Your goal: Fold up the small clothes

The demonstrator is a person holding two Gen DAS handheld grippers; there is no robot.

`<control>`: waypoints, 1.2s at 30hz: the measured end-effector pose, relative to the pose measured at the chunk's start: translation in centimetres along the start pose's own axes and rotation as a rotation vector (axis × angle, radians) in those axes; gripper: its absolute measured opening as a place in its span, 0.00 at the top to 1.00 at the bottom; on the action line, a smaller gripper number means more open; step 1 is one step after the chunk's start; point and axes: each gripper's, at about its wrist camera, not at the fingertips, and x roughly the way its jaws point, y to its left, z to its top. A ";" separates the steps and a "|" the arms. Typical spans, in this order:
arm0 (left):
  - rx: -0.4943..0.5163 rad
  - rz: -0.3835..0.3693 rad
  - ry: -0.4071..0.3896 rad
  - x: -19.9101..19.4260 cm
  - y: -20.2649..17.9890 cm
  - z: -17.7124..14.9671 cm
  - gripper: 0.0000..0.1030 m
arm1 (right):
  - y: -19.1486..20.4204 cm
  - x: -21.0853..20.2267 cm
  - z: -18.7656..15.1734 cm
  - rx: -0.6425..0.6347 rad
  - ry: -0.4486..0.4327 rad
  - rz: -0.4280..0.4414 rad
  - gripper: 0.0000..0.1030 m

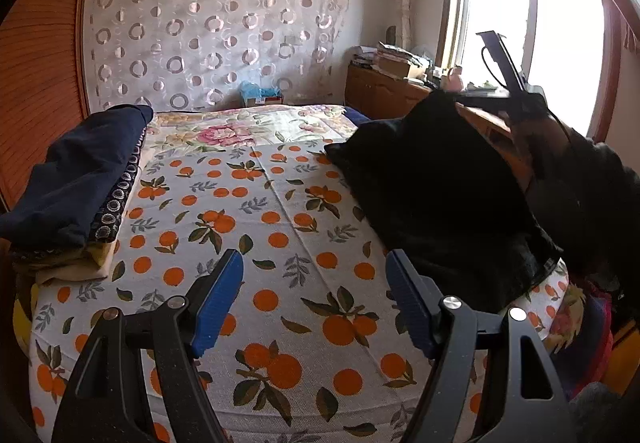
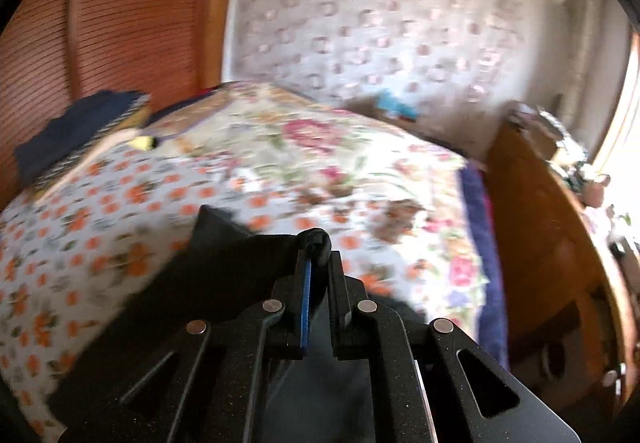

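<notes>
The left gripper (image 1: 314, 299) hovers above the near part of the bed (image 1: 280, 211). Its two blue-padded fingers (image 1: 218, 303) stand wide apart, with nothing between them; only the orange-print bedsheet shows in the gap.

The right gripper (image 2: 318, 243) has its fingers clamped together on a corner of the black garment (image 1: 440, 195). In the right wrist view, a small bunch of black cloth protrudes at the fingertips, and the rest of the black garment hangs down and to the left from that point, across the lower part of the frame. This view is blurred, so fine detail of the grip cannot be resolved. In the left wrist view, the right gripper (image 1: 460, 95) appears at the upper right in front of the window (image 1: 532, 43), with the raised corner of the garment at its tips. The garment slopes downward from there; its lower portion lies on the right side of the bed, near the bed's edge.

A stack of folded clothes (image 1: 76, 183) rests on the left side of the bed, well apart from the black garment. The top item of the stack is dark navy; patterned and pale yellow layers lie beneath it.

A floral quilt (image 1: 248, 127) covers the far part of the bed. A wooden cabinet (image 1: 380, 91) with clutter on top stands beside the window.
</notes>
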 end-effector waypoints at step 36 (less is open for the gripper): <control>0.094 -0.132 0.100 3.4 -7.2 -1.1 0.28 | 2.9 -9.9 -17.9 0.214 0.181 -0.025 0.52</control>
